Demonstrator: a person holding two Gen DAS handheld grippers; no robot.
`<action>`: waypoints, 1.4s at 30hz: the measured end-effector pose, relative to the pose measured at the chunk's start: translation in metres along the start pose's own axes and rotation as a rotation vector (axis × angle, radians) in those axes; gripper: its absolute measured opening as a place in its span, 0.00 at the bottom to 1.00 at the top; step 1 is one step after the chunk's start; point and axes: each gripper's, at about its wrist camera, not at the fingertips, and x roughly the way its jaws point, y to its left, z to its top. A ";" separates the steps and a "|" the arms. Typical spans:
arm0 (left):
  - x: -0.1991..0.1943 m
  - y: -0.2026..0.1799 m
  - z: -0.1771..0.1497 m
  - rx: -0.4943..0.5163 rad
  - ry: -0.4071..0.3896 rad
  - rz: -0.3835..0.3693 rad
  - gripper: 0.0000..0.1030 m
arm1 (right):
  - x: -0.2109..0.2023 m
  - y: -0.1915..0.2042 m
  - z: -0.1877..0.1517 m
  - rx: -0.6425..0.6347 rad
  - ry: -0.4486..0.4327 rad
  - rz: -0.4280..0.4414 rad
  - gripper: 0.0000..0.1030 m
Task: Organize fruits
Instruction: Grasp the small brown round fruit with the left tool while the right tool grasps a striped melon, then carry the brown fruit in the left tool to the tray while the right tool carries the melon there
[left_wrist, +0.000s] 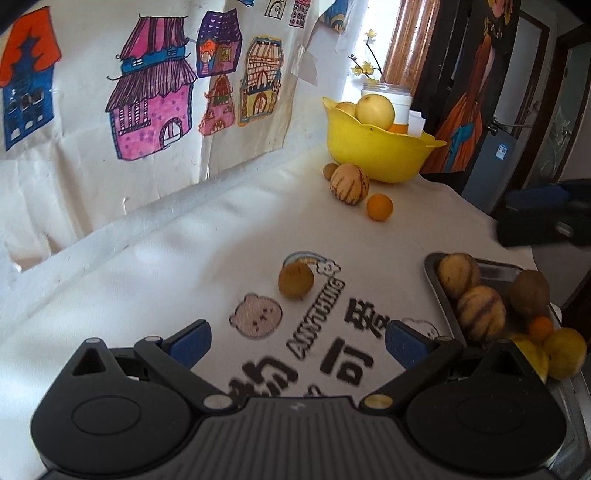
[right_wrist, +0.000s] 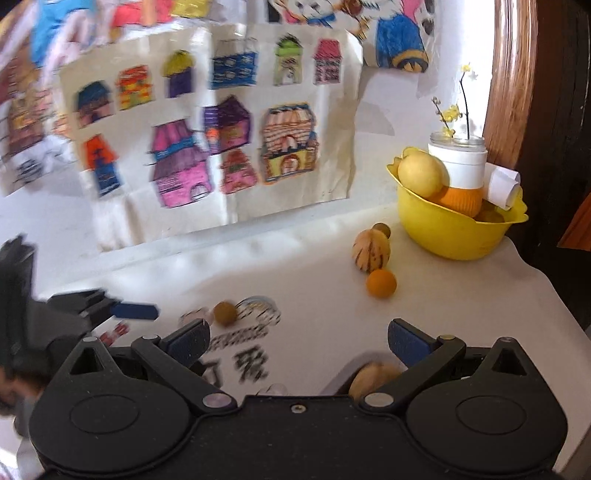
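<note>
My left gripper (left_wrist: 297, 341) is open and empty, low over the white cloth, with a small brown round fruit (left_wrist: 296, 280) just ahead of it. A metal tray (left_wrist: 434, 280) at the right holds several fruits, among them a striped melon (left_wrist: 480, 312). A yellow bowl (left_wrist: 376, 155) at the back holds pale fruits. A striped melon (left_wrist: 349, 183) and a small orange (left_wrist: 379, 207) lie in front of it. My right gripper (right_wrist: 297, 341) is open and empty. In its view are the brown fruit (right_wrist: 225, 313), the striped melon (right_wrist: 370, 250), the orange (right_wrist: 381, 283) and the bowl (right_wrist: 450, 229).
A white jar with yellow flowers (right_wrist: 460, 162) stands behind the bowl. Children's drawings of houses (left_wrist: 155, 99) hang on the back wall. The left gripper (right_wrist: 133, 311) shows at the left in the right wrist view. The table edge drops off at the right (right_wrist: 554, 291).
</note>
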 end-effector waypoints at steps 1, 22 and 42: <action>0.003 0.001 0.002 -0.006 -0.003 0.001 0.99 | 0.009 -0.004 0.006 0.006 0.006 -0.003 0.99; 0.044 -0.002 0.022 -0.070 -0.044 0.004 0.30 | 0.169 -0.061 0.041 0.034 0.047 -0.043 0.83; 0.061 -0.007 0.030 -0.099 -0.071 -0.005 0.29 | 0.188 -0.079 0.041 0.146 0.061 -0.033 0.49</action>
